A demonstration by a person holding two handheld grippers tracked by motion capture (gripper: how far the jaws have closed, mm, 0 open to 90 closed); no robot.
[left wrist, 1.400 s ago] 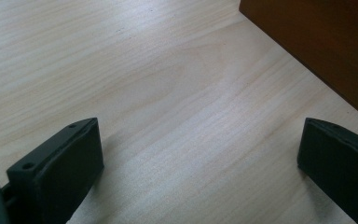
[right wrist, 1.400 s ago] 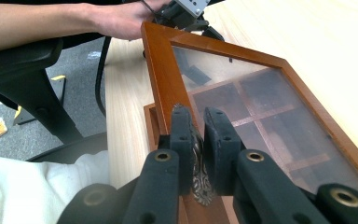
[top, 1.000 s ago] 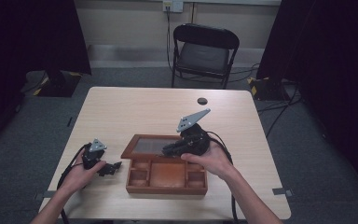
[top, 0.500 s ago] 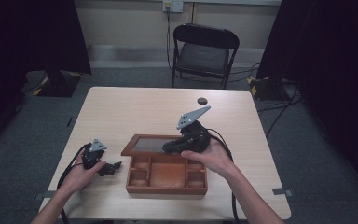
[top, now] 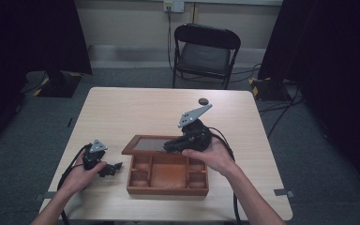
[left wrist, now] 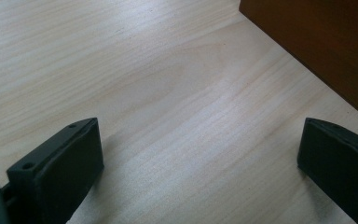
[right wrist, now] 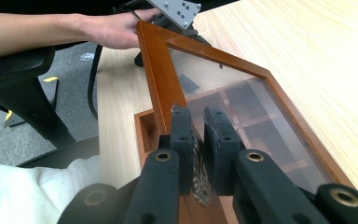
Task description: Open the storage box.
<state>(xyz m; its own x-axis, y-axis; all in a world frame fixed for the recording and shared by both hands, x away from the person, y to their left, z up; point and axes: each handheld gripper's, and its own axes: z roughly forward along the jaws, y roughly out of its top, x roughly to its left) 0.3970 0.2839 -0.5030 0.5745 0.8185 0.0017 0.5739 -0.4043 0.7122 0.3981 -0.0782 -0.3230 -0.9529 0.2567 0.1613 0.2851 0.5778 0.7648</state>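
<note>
The wooden box [top: 168,177] is sitting at the near middle of the table [top: 136,108]; its glass lid [right wrist: 242,107] is being held raised by the right gripper [right wrist: 198,135], clamped on the metal clasp [right wrist: 199,177]. The left gripper [left wrist: 200,154] is being rested wide apart beside the box.

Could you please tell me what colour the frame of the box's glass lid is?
Reddish-brown wooden lid frame, clearest in the right gripper view.
</note>
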